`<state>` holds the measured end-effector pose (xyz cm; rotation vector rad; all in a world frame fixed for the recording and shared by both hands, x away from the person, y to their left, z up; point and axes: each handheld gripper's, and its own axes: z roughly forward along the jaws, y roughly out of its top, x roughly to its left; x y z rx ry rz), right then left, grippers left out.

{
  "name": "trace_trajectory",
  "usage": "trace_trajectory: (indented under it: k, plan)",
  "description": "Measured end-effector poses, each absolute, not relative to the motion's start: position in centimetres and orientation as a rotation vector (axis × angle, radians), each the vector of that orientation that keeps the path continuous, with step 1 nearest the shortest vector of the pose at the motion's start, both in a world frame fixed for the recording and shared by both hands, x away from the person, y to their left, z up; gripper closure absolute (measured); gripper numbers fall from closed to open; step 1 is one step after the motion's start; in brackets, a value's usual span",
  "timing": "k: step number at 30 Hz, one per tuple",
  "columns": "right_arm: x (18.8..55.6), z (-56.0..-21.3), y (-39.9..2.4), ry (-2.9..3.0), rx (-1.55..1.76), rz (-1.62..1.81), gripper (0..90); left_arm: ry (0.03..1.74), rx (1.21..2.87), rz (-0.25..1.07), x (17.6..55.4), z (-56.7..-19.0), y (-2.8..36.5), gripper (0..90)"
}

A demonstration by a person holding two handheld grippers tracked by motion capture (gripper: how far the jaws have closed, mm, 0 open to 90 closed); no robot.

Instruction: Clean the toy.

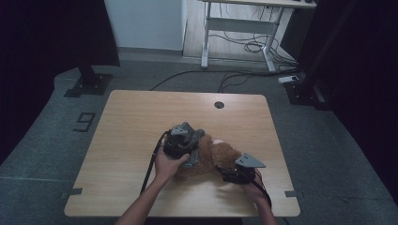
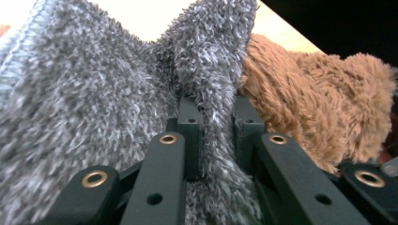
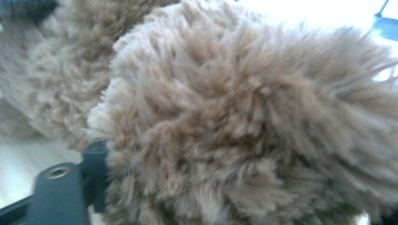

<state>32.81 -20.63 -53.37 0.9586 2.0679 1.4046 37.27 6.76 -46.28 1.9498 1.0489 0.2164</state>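
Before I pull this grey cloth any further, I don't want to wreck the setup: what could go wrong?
The left claw is shut on a thin fold of the grey cloth; a hard tug may slip it. The right claw presses the brown plush toy loosely at best, so the toy may drag across the table.

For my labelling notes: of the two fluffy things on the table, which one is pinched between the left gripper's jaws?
The grey fuzzy cloth: a fold of it stands pinched between the left gripper jaws. The brown plush toy lies beside it, outside those jaws.

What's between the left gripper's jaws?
A fold of the grey cloth, pinched tight by the left gripper; the left gripper view shows it, with the brown plush toy just behind.
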Motion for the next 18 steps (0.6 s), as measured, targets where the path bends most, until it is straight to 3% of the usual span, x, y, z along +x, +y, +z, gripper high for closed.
trace_trajectory:
  k: [11, 18]
  plan:
    - [32.8, -49.5, -21.4, 2.072, 0.996, 1.561, 10.0, 1.019, 1.865, 0.219, 34.8, -47.6, 8.3, 77.7]
    - [34.7, -47.5, -20.8, 2.098, 1.06, 1.508, 5.3, 0.993, 1.848, 0.23, 33.6, -47.8, 8.6, 77.7]
